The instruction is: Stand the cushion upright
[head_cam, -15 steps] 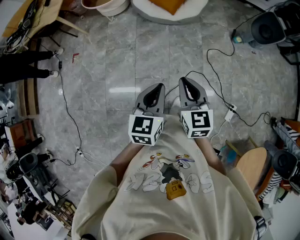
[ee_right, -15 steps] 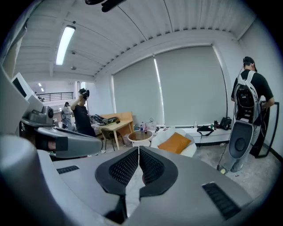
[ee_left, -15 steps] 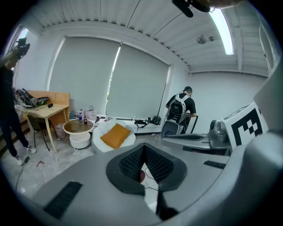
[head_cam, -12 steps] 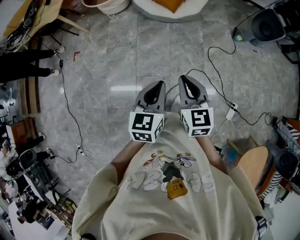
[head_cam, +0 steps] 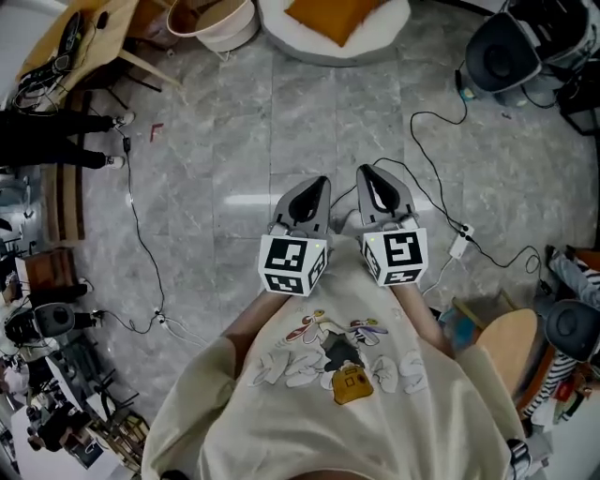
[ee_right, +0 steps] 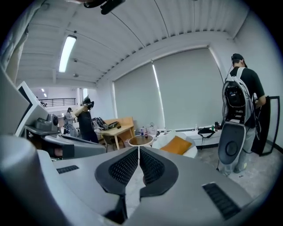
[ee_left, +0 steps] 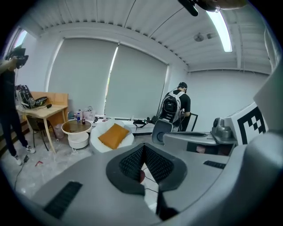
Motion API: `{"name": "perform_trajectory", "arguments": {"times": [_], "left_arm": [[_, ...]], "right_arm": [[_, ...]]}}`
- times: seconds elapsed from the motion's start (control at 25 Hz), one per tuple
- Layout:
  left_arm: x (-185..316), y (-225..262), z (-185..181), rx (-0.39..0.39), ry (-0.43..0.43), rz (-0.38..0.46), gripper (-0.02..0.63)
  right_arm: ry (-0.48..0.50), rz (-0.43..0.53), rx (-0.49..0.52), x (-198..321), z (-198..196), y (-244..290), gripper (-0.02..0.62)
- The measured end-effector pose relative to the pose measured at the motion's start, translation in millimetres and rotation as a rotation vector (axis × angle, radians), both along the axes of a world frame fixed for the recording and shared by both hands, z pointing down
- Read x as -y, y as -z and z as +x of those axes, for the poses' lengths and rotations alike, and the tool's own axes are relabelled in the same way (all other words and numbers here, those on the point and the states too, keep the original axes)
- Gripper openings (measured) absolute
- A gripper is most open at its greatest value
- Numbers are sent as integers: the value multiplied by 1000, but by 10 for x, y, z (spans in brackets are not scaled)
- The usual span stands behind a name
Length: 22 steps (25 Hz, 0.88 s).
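Though far from cushion (head_cam: 335, 17), left and right jaws shut, nothing between. Looks soft, light, floppy. Pinch one edge, lift gently, lean on seat (head_cam: 279, 26) wall.

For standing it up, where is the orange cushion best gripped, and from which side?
Probably the near corner of the cushion, approached from the open floor side. It lies flat in the white seat with one corner pointing toward the seat's near rim, so that corner looks easiest to pinch and lift.
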<state>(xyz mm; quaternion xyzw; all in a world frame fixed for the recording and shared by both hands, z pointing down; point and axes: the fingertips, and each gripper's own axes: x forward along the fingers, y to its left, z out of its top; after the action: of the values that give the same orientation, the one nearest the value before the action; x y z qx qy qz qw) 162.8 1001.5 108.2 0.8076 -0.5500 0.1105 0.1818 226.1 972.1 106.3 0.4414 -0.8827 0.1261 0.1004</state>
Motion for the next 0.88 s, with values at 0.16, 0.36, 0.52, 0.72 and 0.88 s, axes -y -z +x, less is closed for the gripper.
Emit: {"name": "perform_trajectory", "arguments": {"times": [0.16, 0.36, 0.52, 0.72, 0.88], "left_arm": [[96, 2, 7, -10, 2, -15, 5], [343, -105, -181, -55, 25, -47, 5], [827, -171, -358, -86, 4, -70, 5], [1577, -78, -598, -108, -44, -65, 5], [2119, -16, -1092, -122, -41, -66, 5]], "right_arm": [[-33, -18, -6, 90, 104, -40, 29], [-63, -64, -42, 332, 42, -198, 29], [-89, -86, -78, 726, -103, -267, 29], [-139, -116, -99, 1400, -338, -319, 29], [-171, -123, -111, 1876, -748, -271, 29]]}}
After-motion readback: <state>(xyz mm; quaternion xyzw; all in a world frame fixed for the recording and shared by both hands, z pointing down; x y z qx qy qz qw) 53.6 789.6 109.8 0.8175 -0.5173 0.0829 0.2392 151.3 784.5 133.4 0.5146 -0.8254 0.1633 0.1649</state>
